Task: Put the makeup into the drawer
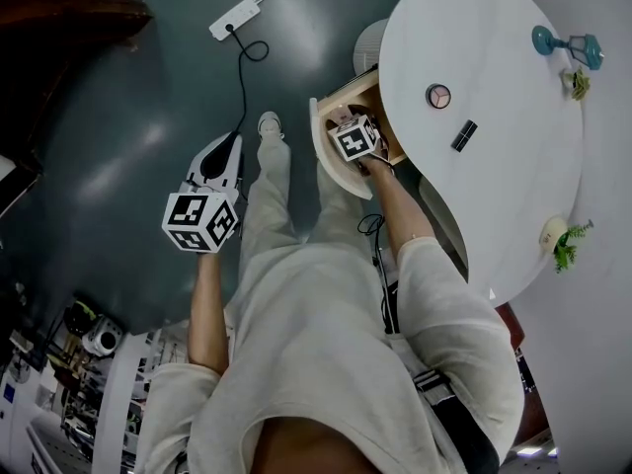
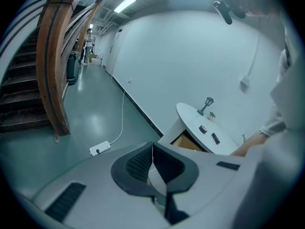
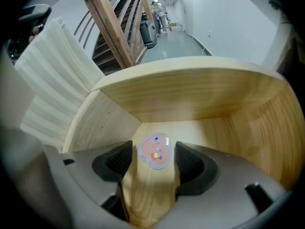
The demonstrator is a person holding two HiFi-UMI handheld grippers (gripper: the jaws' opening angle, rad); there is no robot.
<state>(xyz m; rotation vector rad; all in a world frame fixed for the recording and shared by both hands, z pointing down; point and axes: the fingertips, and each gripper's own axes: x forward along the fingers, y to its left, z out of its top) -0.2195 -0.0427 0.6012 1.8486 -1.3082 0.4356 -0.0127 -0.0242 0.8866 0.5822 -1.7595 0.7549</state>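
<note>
Glossy teal floor (image 1: 118, 117) – white power strip (image 1: 235, 18) on it. White walls (image 2: 190, 56), wooden staircase (image 2: 52, 80), ceiling strip light (image 2: 126, 4) – white oval table (image 1: 494, 196).

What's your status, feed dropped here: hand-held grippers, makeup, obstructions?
Right hand-held gripper open in drawer, pink compact on drawer floor between jaws. Left hand-held gripper shut, empty. On table: second compact, black tube. Nothing in the way.
</note>
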